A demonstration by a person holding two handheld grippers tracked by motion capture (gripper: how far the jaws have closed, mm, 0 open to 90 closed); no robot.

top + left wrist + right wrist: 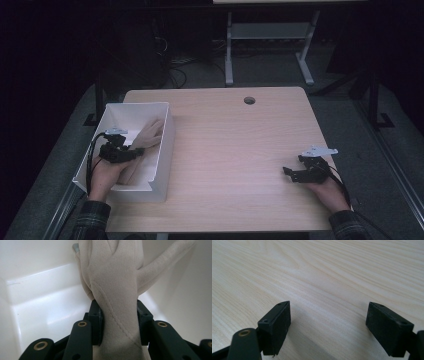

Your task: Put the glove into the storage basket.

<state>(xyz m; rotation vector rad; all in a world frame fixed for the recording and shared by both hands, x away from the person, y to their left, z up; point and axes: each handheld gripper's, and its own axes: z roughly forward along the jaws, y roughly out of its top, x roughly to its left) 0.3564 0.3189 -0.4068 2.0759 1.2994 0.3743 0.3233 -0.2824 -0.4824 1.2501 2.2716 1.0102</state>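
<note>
Two grippers in play. L gripper (119, 322) inside white bin (165, 145) at table's (240, 150) left edge, jaws clamped on beige glove (115, 290), maybe a second glove beneath. R gripper (328, 327) low over bare wood near right edge, jaws wide, holding nothing.

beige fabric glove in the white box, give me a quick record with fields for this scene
item: beige suede-like fabric glove
container: white rectangular plastic box, at the left side of the table
surface: light wooden table
left gripper: inside the box, jaws shut on the glove near its cuff
right gripper: jaws open, holding nothing, low over bare table at the right
glove state: fingers point away from the gripper
</note>
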